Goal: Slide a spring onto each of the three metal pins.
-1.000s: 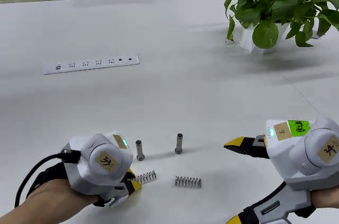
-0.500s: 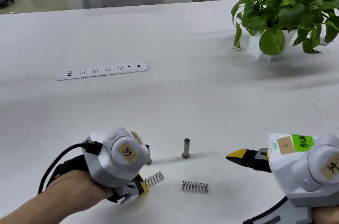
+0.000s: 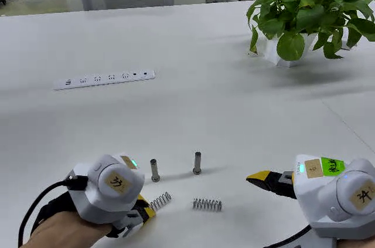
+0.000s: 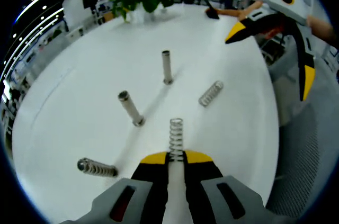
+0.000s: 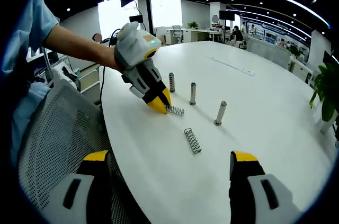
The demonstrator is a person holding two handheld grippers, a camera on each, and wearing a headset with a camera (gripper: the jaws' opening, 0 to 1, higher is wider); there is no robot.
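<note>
My left gripper (image 3: 145,211) is shut on one end of a small coil spring (image 4: 176,133), which sticks out forward just over the white table. Ahead of it stand two bare metal pins (image 4: 130,108) (image 4: 167,66), seen upright in the head view (image 3: 154,170) (image 3: 197,163). A third pin (image 4: 97,167) to the left wears a spring, and it stands behind the left gripper in the right gripper view (image 5: 171,82). One loose spring (image 3: 207,204) lies flat between the grippers. My right gripper (image 5: 169,159) is open and holds nothing, a little right of the loose spring.
A white power strip (image 3: 104,78) lies far back on the left. A potted green plant (image 3: 304,7) stands at the back right. A mesh office chair (image 5: 69,128) sits beside the table's near edge. Open white tabletop (image 3: 193,113) stretches beyond the pins.
The head camera has shifted. The left gripper still holds the spring low beside the nearer bare pin, with little real movement. The right gripper has stayed open.
</note>
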